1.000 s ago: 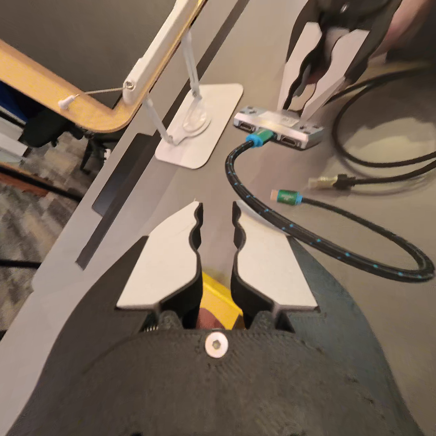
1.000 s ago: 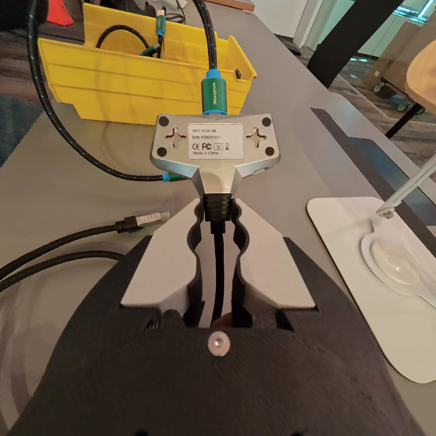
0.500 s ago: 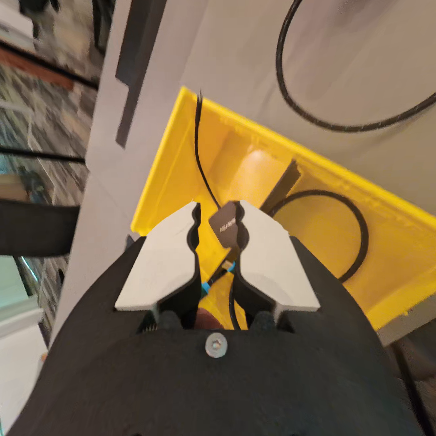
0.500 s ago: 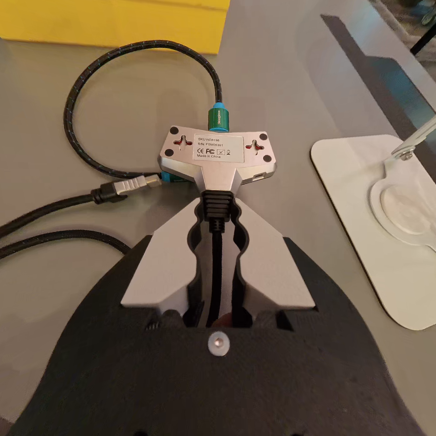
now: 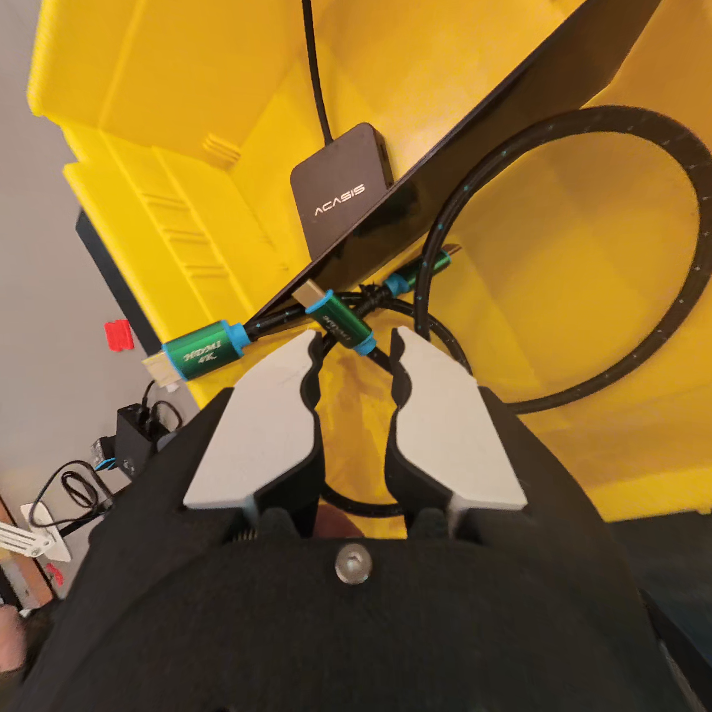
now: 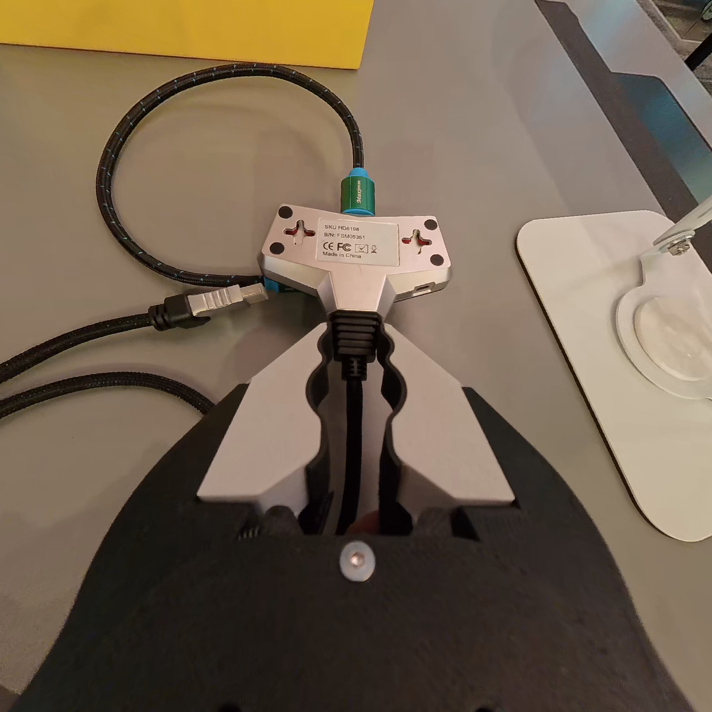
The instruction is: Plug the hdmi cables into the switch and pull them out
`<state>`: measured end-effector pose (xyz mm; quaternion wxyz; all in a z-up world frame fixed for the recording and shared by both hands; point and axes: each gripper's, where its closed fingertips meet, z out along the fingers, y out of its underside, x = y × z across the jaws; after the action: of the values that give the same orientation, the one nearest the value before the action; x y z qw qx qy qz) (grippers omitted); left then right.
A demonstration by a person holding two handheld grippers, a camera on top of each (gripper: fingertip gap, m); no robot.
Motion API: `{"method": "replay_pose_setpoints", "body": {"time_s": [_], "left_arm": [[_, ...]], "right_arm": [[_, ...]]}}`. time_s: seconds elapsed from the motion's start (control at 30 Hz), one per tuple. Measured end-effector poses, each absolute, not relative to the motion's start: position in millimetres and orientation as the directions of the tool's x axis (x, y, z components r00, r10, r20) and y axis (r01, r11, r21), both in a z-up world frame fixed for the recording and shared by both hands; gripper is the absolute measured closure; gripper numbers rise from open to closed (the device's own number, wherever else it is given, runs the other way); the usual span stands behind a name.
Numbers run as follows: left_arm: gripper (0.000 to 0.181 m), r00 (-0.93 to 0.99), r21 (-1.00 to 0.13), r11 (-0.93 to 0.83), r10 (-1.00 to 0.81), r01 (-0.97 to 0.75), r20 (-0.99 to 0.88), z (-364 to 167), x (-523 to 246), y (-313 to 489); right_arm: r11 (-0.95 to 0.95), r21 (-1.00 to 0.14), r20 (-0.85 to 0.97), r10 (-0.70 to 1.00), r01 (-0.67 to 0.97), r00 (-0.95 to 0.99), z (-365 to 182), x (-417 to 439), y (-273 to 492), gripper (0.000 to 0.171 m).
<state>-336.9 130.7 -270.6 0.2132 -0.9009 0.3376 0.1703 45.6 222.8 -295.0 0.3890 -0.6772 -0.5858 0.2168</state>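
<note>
— What's the right gripper (image 6: 354, 339) doing?

— It's clamped on the ribbed black collar where the silver switch (image 6: 356, 262) meets its own lead, pinning the switch label-side up on the grey table (image 6: 481, 135). One green plug (image 6: 356, 194) is seated in the far edge; its braided cable loops round to the left. A silver-ended plug (image 6: 223, 302) lies loose just left of the switch.

— And the left one?

— The left gripper (image 5: 352, 339) is over the yellow bin (image 5: 173, 96), jaws apart, gripping nothing. A green-and-blue plug (image 5: 339, 325) lies right at its fingertips, tilted, gold tip pointing far-left. Another green plug (image 5: 202, 354) hangs over the bin's left wall, and farther in there's a small black box (image 5: 335, 192) partly under a dark flat panel (image 5: 501, 135).

— So it's fetching another cable?

— I'd guess so. Best to square the fingers across the plug's green barrel, not the braid, and close firmly so the tip stays steerable. Lift slowly; the cables cross there and could drag one another out.
</note>
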Motion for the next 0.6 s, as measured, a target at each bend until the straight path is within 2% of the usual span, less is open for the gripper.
{"method": "replay_pose_setpoints", "body": {"time_s": [0.27, 0.6], "left_arm": [[0.161, 0.73, -0.296, -0.692, -0.49, -0.658, -0.476, -269.8, -341.4, 136.8], [0.166, 0.712, -0.394, -0.625, -0.405, -0.673, -0.573, -210.9, -349.1, 142.6]], "right_arm": [[-0.001, -0.775, 0.175, 0.96, 0.631, 0.217, -294.4, 45.9, 222.5, 0.151], [-0.001, -0.776, 0.175, 0.96, 0.631, 0.217, -294.2, 46.4, 222.5, 0.151]]}}
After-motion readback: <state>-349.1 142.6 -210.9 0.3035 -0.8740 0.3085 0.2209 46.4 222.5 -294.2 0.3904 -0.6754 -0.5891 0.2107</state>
